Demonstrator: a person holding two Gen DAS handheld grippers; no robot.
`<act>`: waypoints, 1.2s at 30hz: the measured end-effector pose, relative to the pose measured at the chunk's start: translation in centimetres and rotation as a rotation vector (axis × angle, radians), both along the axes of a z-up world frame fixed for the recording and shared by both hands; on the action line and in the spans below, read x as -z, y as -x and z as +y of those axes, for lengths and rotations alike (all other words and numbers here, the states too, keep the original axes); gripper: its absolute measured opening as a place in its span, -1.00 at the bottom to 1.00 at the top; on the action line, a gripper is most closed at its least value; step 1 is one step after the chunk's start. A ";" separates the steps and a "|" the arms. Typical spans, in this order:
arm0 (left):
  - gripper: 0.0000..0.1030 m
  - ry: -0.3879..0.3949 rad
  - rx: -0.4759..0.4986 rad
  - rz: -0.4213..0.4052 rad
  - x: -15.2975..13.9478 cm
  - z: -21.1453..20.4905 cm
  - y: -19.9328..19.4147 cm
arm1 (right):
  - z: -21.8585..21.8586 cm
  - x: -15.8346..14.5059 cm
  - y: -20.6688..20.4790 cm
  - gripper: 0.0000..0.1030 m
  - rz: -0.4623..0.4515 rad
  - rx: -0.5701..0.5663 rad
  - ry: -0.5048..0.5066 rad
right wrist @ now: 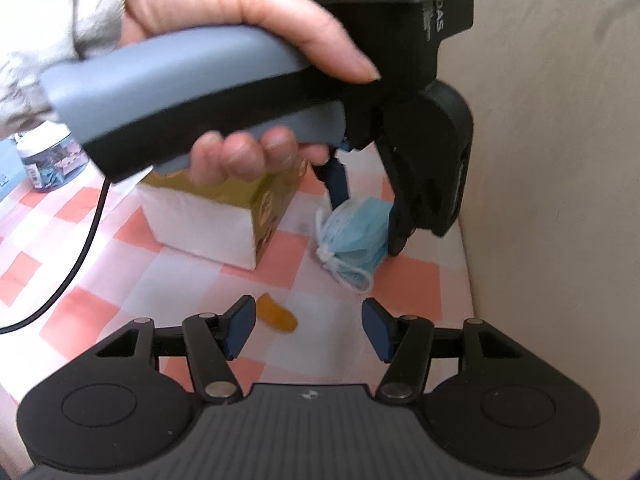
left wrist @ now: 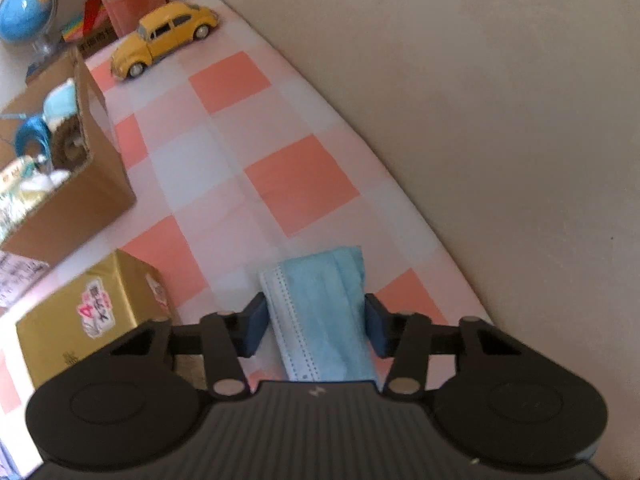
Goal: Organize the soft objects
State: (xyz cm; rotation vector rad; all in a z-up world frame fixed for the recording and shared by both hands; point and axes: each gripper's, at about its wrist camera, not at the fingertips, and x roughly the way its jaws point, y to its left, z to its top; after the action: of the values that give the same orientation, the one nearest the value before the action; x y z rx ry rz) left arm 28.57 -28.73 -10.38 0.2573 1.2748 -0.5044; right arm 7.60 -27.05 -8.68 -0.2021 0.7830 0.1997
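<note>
Fingers (left wrist: 256, 322) flank blue mask (left wrist: 328, 312); cardboard box (left wrist: 80, 196) holds packets.

Open checkered cloth (left wrist: 296, 184) ahead (wall (left wrist: 500, 120) right); gold box (left wrist: 88, 316) and cardboard box (left wrist: 80, 184) crowd left.

The left gripper (left wrist: 316, 324) has its jaws drawn in on both sides of a folded blue face mask (left wrist: 324, 312), pads touching its edges. In the right wrist view the person's left hand (right wrist: 240, 52) wraps the grey handle at 12 o'clock, fingers curled beneath, gripper angled down toward 4 o'clock. The right gripper (right wrist: 308, 326) hangs with jaws spread wide, holding nothing.
</note>
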 end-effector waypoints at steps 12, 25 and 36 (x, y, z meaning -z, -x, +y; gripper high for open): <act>-0.06 0.014 -0.001 -0.006 0.1 0.0 0.0 | 1.7 1.0 0.9 -0.10 0.011 -0.051 0.027; -0.09 0.018 -0.001 -0.016 -0.1 -0.2 0.2 | 2.6 1.8 -0.1 -0.42 0.037 -0.001 0.015; -0.26 0.038 0.007 -0.018 -0.8 -0.1 0.5 | 2.4 1.0 0.2 -0.44 0.006 0.026 0.020</act>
State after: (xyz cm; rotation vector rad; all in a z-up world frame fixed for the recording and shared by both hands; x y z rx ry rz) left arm 28.10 -28.80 -9.60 0.2337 1.2455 -0.5307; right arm 7.39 -24.69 -9.68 -0.2106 0.7937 0.1683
